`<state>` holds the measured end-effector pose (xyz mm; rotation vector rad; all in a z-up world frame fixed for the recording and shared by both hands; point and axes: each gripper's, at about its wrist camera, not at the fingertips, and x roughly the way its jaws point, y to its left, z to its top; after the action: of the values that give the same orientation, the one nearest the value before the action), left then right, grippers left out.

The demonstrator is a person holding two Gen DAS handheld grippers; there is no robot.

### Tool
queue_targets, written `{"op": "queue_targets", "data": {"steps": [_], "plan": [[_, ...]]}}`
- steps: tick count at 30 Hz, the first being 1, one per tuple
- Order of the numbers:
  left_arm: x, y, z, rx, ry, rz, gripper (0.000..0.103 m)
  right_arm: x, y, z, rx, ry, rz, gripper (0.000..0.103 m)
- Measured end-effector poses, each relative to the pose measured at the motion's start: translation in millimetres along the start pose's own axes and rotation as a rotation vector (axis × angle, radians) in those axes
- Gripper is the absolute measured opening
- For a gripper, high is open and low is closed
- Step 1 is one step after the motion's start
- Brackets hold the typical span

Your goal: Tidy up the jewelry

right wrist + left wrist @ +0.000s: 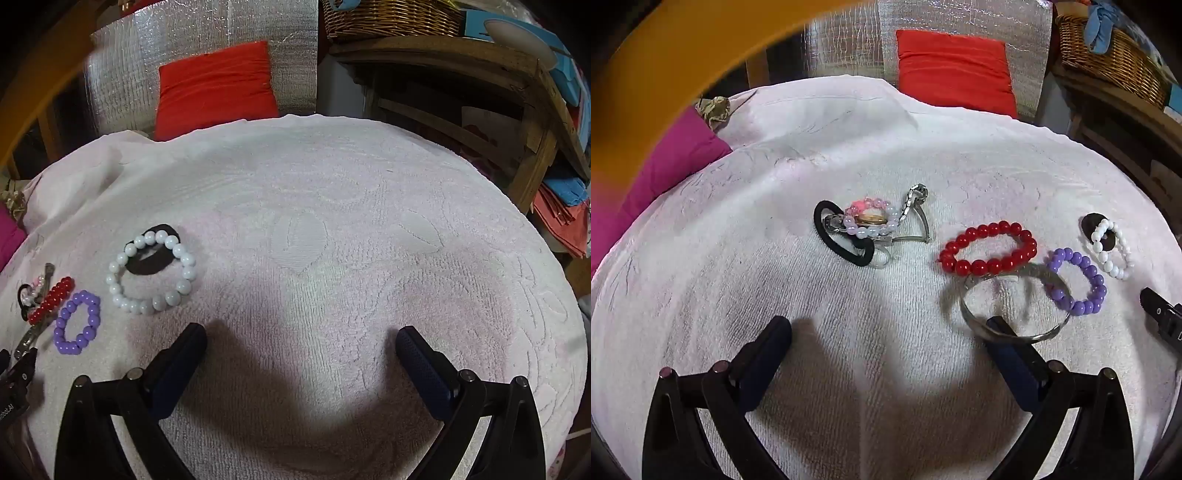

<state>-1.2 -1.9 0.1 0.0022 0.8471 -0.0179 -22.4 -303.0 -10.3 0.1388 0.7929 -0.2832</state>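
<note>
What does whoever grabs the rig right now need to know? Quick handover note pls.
Left gripper: jaws open, holding nothing; its right finger is poked through the silver bangle, which rides on it.
Right gripper: jaws open, empty, over bare towel.
Laid out singly: red bracelet, purple bracelet, white bracelet overlapping a black hair tie.
Left to do: place the bangle, then untangle the pile of pink bracelet, watch and second black tie.

silver bangle (pixel 1012 314) near rim partly behind left gripper's right finger (pixel 1004 328), black disc (pixel 1099 230) part-covered by white bead bracelet (pixel 1113 249), watch (pixel 871 219) dial unreadable under pink beads (pixel 871 206)
</note>
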Motion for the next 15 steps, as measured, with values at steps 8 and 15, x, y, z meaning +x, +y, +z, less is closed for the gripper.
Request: {"op": "queue_targets", "data": {"steps": [8,15], "plan": [[-1.2,-0.3,3.2,-0.006,0.012,-0.002,0.103,-0.8,0.4,0.6,-0.003,0.007,-0.004,0.103],[2.7,1.2,5.2,-0.005,0.012,-0.002,0.103,-1.1,0.2,0.4,0.001,0.009,-0.008,0.103]]}}
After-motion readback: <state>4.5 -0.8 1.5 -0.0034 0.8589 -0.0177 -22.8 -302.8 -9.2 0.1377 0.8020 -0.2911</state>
